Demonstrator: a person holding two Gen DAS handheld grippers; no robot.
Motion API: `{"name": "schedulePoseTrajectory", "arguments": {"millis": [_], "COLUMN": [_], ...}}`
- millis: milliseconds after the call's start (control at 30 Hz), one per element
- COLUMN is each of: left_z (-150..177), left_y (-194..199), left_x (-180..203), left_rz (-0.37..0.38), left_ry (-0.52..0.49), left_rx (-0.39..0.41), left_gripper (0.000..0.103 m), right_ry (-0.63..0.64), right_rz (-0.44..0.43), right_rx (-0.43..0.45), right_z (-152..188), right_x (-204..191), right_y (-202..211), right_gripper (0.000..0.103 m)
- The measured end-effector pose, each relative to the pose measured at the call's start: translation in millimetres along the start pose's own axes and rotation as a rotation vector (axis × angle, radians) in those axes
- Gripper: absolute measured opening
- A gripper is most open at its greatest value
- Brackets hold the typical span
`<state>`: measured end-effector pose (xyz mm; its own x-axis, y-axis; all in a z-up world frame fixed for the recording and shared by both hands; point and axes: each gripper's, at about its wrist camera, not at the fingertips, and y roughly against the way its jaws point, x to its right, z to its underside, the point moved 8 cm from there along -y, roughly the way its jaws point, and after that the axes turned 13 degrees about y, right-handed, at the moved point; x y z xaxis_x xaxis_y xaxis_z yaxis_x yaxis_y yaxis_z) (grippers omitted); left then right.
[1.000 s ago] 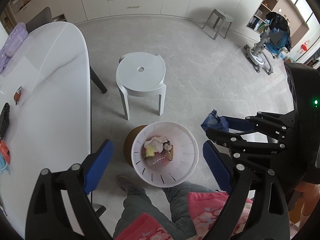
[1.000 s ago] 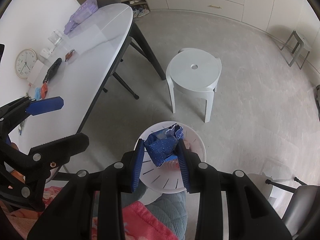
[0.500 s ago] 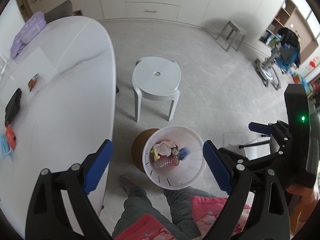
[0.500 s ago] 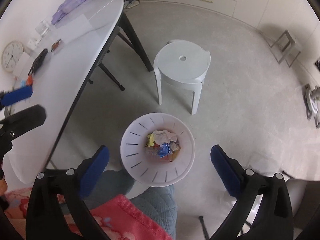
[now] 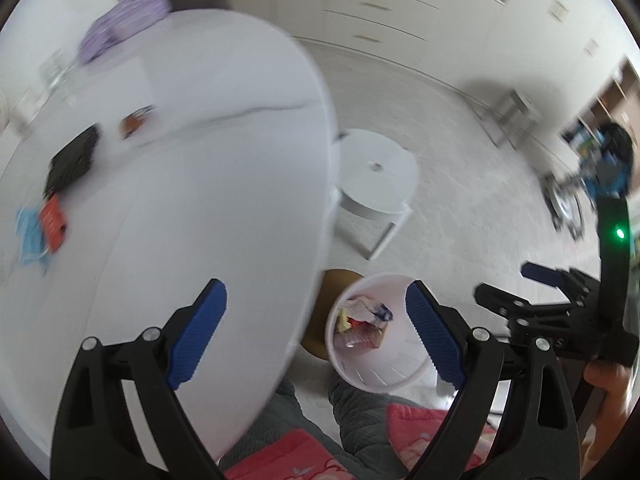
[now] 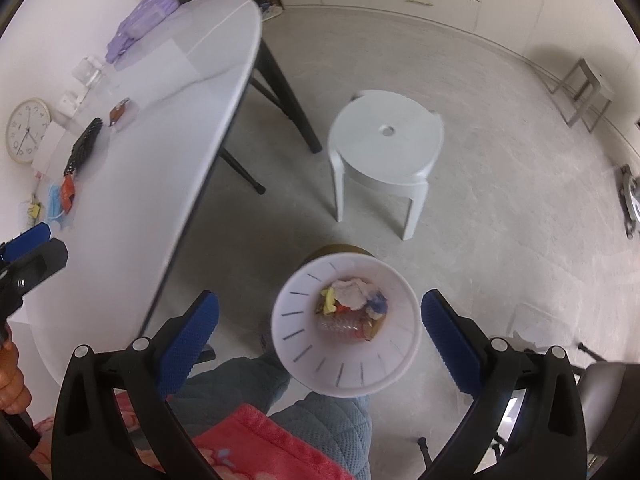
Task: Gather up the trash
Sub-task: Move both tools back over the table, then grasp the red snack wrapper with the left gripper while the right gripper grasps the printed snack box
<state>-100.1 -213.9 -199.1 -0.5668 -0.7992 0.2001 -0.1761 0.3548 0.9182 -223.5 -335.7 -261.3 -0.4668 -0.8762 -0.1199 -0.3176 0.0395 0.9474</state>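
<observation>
- Plastic bin (image 6: pixel 346 320): white, round and tapering, with dark slits around its inner wall; it stands on the pale mottled floor beside the table's edge, in front of the person's quilted trouser legs (image 6: pixel 320 412).
- Trash (image 6: pixel 352 308) sits at the bin's bottom: crumpled white paper, a yellow scrap, a blue crumpled piece, a clear ribbed bottle and something brown.
- Table (image 6: pixel 160 140): smooth white oval top with a faint grey vein, on thin black legs. Near its far side lie a black comb-like item (image 6: pixel 84 148), an orange wrapper (image 6: pixel 67 192) and a light blue mask (image 6: pixel 56 204), all well apart from the bin.
- Stool (image 6: pixel 386 140): white moulded plastic, round seat with a small hole at its centre, standing beyond the bin.
- Right gripper (image 6: pixel 318 326): black frame, blue ribbed pads (image 6: pixel 448 332); jaws spread wide above the bin, nothing between them, touching nothing.
- Left gripper (image 5: pixel 316 330): same build, jaws equally wide and empty, hanging over the table's near edge and the bin; this view is blurred.
</observation>
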Motion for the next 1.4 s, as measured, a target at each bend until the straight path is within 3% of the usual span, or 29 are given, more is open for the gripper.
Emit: {"name": "schedulePoseTrajectory", "arguments": {"millis": [433,733,1067,1400], "left_z": [-43,-85,-118,-129], "left_y": [-2,-23,-65,-103], "left_x": [-182,-282,-343,-371], "left_rz": [-0.191,-0.246,-0.266,-0.271], "left_ry": [0.335,0.443,0.504,0.554], "left_rx": [0.080,0.126,0.111,0.037], "left_gripper": [0.087,0.087,0.086,0.065], "right_ry": [0.195,0.341,0.469,0.509], "right_rz": [-0.081,-0.118,-0.144,-0.177], "right_rx": [0.027,0.049,0.020,-0.002], "right_z": [-84,-144,-201,-238], "right_x": [-112,-199,-269,-293], "right_y": [-22,-35,-74,-109], "right_gripper": [0.100,0.100,0.100,0.100]}}
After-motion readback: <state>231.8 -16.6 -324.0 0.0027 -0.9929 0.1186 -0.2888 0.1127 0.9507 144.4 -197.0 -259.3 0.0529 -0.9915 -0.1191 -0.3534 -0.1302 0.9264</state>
